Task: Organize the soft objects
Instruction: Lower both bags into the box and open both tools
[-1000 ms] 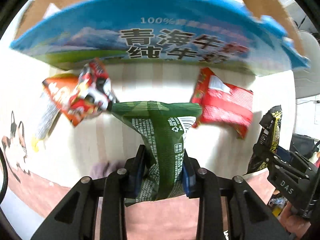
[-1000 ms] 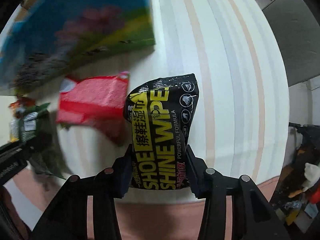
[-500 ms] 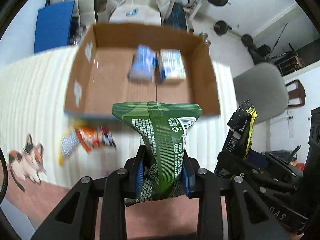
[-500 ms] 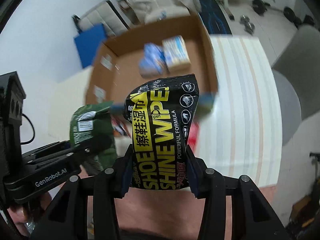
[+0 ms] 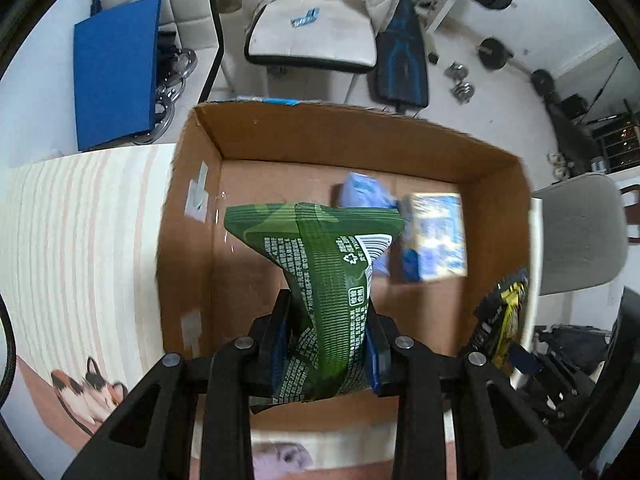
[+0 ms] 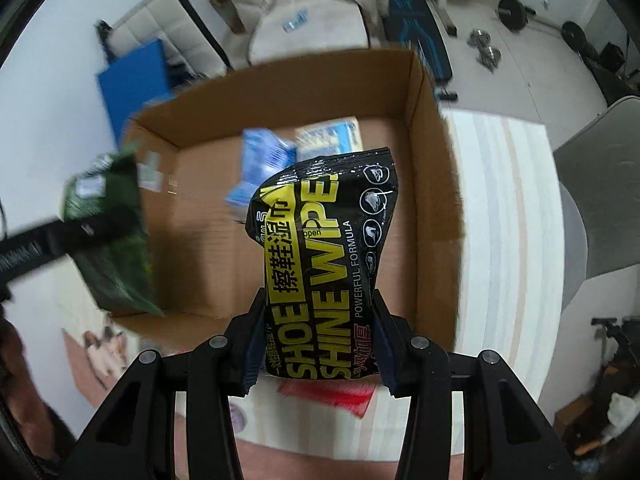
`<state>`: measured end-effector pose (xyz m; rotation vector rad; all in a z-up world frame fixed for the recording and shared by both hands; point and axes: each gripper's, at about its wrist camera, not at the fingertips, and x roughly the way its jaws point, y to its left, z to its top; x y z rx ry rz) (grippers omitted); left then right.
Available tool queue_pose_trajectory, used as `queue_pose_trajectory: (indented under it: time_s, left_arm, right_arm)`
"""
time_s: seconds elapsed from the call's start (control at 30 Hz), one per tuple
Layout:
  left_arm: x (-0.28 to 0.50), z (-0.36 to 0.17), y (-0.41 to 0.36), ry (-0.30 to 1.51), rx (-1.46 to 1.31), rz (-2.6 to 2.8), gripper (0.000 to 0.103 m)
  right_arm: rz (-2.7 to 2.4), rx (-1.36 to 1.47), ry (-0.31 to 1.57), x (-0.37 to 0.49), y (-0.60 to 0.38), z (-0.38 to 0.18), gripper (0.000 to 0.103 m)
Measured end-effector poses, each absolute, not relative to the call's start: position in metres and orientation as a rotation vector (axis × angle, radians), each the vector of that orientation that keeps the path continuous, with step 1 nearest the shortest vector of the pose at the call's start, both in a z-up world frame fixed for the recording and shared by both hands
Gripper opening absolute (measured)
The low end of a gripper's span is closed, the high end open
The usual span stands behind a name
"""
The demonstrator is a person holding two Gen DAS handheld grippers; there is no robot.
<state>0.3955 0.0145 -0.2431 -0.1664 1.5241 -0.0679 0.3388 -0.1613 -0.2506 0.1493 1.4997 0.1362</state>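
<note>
Over the box, left side: green packet (image 5: 320,280), pinched at its lower half by left gripper (image 5: 326,344), pads pressed on both sides, packet bulging above and creased at the grip
Over the box, right side: black and yellow "SHOE SHINE WIPES" pack (image 6: 324,264), clamped by right gripper (image 6: 320,340), pads squeezing its waist
Below both packs: open cardboard box (image 5: 500,216), brown inside, flaps up, standing on tabletop
Inside box, far end: light blue soft pack (image 5: 360,192) just beside blue and white carton (image 5: 436,236), side by side on the box floor
Tabletop (image 5: 80,232): pale cloth with faint stripes, cat picture (image 5: 88,388) at the near left corner
Near edge under right gripper: red packet (image 6: 332,396) lying flat on tabletop, outside box
Beyond tabletop: white padded chair (image 5: 312,36), blue board (image 5: 116,68) leaning at left, grey chair (image 5: 580,232) at right, dumbbells (image 5: 460,80) on floor
</note>
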Motion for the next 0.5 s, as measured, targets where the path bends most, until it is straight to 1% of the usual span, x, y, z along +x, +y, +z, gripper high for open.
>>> queue_pose_trajectory:
  time_s: [0.13, 0.3, 0.5]
  left_arm:
    - [0.421, -0.285, 0.018, 1.589, -0.155, -0.048, 0.028]
    - [0.441, -0.309, 0.019, 1.633, -0.152, -0.054, 0.028]
    - [0.463, -0.326, 0.019, 1.664, -0.123, -0.059, 0.028]
  right_arm:
    - [0.107, 0.123, 1.569, 0.345, -0.161, -0.294, 0.049]
    - [0.113, 0.093, 1.611, 0.343, -0.152, -0.318, 0.049]
    - [0.097, 0.075, 1.656, 0.356, -0.144, -0.344, 0.049]
